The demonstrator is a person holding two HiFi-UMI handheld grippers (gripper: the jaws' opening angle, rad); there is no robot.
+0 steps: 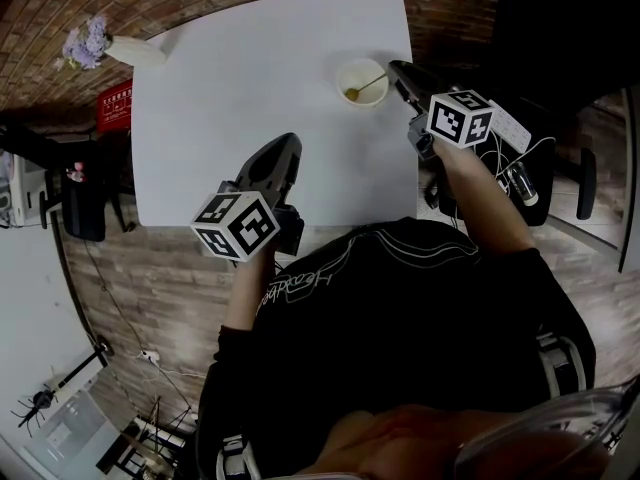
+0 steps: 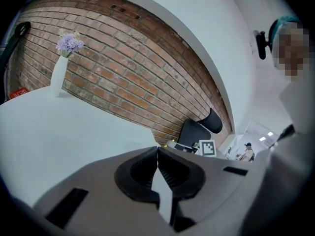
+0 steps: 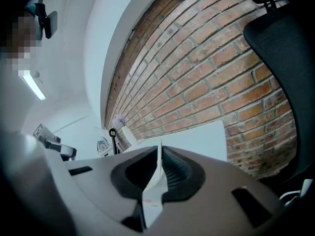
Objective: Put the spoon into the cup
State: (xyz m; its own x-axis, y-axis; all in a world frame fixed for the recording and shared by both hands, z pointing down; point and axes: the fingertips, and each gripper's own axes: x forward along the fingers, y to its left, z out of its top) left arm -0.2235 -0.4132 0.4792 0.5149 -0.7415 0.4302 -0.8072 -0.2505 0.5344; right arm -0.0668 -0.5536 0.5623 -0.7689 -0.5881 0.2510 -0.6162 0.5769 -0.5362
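Observation:
A small white cup (image 1: 361,80) stands near the far right edge of the white table (image 1: 250,88). A golden spoon (image 1: 366,87) lies slanted in it, bowl down inside and handle rising over the right rim. The handle's end meets the tips of my right gripper (image 1: 394,67), which looks shut on it. In the right gripper view that gripper (image 3: 160,154) has its jaws together, and the cup and spoon are hidden below them. My left gripper (image 1: 287,146) hovers over the table's near middle, shut and empty, as the left gripper view (image 2: 157,154) also shows.
A white vase with purple flowers (image 1: 128,50) (image 2: 59,73) stands at the table's far left corner. A brick wall (image 2: 147,73) runs behind. A black chair (image 3: 288,68), a power strip and cables (image 1: 512,133) are off the table's right edge.

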